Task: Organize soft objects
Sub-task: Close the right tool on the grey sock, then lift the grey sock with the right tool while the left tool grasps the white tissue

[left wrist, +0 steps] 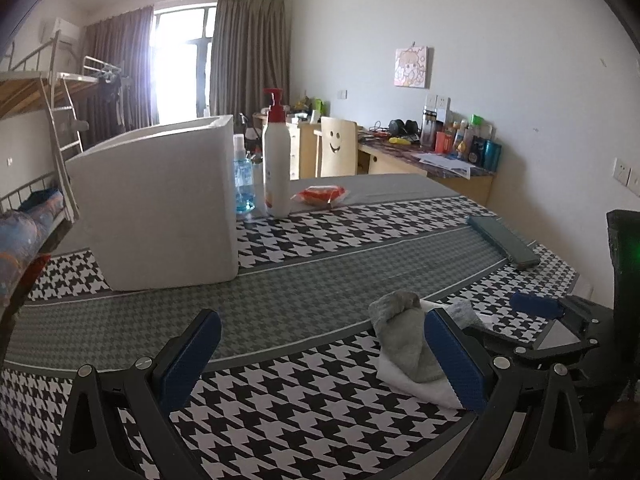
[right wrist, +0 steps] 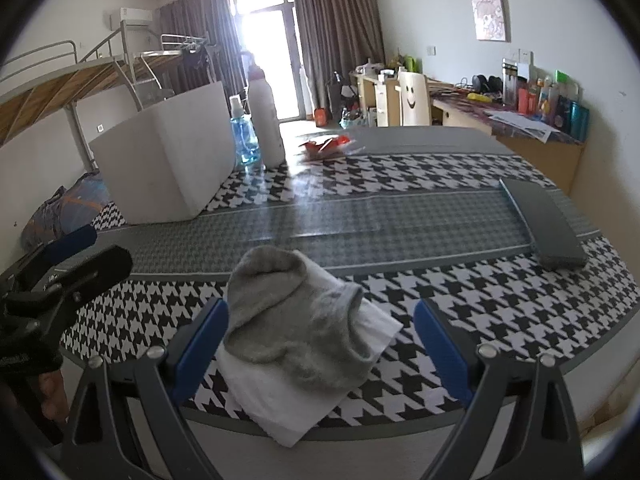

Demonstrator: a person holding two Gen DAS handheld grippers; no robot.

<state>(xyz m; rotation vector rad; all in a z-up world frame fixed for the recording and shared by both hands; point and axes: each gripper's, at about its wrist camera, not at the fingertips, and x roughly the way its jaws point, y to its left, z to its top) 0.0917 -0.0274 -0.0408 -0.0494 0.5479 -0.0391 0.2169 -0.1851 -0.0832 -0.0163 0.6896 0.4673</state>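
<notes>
A grey sock is seen lying on a folded white cloth at the near edge of the bench, and both are framed between the jaws of the right gripper, which stand released and wide, with nothing clamped. The left gripper is held just to the left of the pile, its jaws likewise released and empty, its right finger close beside the sock. The main risk is judged to lie at the near edge — the white cloth's corner appears to overhang it, so a closing or dragging motion toward the person could pull the pile off the bench. A second risk is a partial grasp: should only the sock's upper layer be pinched, the cloth would probably be left behind or be dragged askew. Interference between the two grippers is also possible, since they are near each other at the pile. Open room is ample across the middle of the bench. The white box stands well apart at the far left, with a pump bottle, a blue spray bottle and an orange packet beyond it, and a dark flat case lies near the right edge. A lift straight up, followed by a pass over the clear centre toward the box, is judged the least obstructed path — if the box is the intended container, which cannot be confirmed.
</notes>
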